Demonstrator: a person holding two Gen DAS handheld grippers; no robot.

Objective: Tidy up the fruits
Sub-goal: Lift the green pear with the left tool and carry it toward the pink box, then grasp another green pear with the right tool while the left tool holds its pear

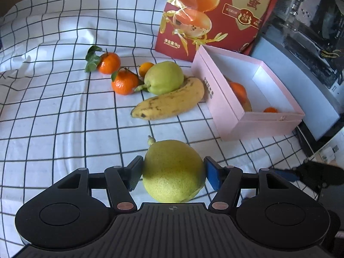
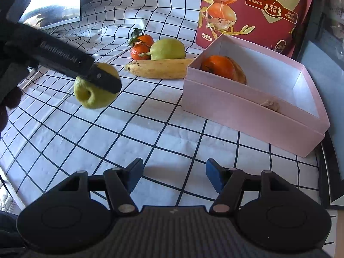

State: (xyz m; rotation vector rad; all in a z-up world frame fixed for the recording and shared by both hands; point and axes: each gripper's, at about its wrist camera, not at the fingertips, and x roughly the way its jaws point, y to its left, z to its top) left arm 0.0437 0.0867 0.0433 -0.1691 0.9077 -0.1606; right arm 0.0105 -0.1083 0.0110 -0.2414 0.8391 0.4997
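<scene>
While its two blue-padded fingers press on either side of a speckled yellow-green pear [image 1: 173, 172], the left claw [image 1: 173, 173] holds that fruit clear of the black-gridded white tablecloth [image 1: 53, 118], stem pointing away from the palm. From the right wrist view, the same pear [image 2: 94, 95] hangs in the air under the black finger, which slants downward from the upper left.

Ahead of the left claw lies a spotted yellow banana [image 1: 169, 102], and just beyond it, touching it, sits a second pale green pear [image 1: 164, 77]. Left of that pear are two leafy orange tangerines [image 1: 124, 81], with a smaller orange fruit [image 1: 145, 67] behind. Ahead and to the right stands an open pink cardboard box [image 1: 225, 111], its near corner just beside the banana's tip; orange fruit [image 1: 238, 91] lies inside. Behind the box leans a red printed bag [image 1: 215, 17].

The right claw [image 2: 174, 175] is spread wide, holding nothing, hovering low over the cloth. The pink box [image 2: 247, 111] sits ahead and to its right, the held pear ahead and to its left.
</scene>
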